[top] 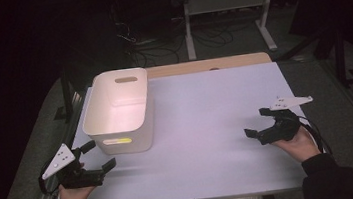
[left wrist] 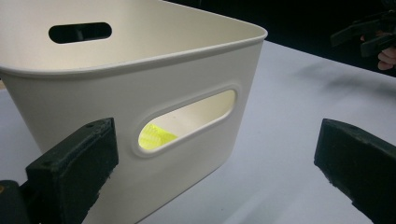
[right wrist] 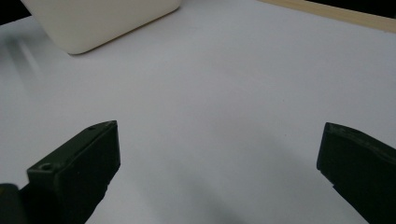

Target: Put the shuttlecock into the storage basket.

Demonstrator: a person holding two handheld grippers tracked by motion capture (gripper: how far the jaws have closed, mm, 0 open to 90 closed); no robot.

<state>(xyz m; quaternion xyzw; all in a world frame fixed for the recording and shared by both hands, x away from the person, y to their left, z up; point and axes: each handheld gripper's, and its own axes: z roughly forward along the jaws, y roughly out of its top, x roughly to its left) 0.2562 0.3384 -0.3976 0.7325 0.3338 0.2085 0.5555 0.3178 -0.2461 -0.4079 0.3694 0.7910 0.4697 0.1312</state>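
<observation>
- High view first: a white table [top: 207,126] sits lit in a dark room, and a cream plastic bin [top: 120,111] stands on its left part, upper left of centre in the frame.
- At the lower left of that frame, the left gripper [top: 101,156] is held in a hand [top: 72,197] just off the bin's near wall — its jaws are spread apart with nothing between them.
- At the right of the frame, the right gripper [top: 256,123] is held in the other hand [top: 301,144], well apart from the bin, jaws likewise parted and holding nothing; a grey three-cornered plate [top: 289,101] sits on top of it.
- Left gripper view: the bin's wall is close ahead, and through its oval handle slot [left wrist: 187,122] shows something bright yellow-green [left wrist: 154,136] lying inside — what it is I can't tell from so small a glimpse.
- Right gripper view: bare white table between the two black jaws, with a corner of the bin at the upper left.
- Beyond the table's far edge, a strip of wood [top: 208,64] shows, and cables [top: 158,48] trail over the floor.
</observation>
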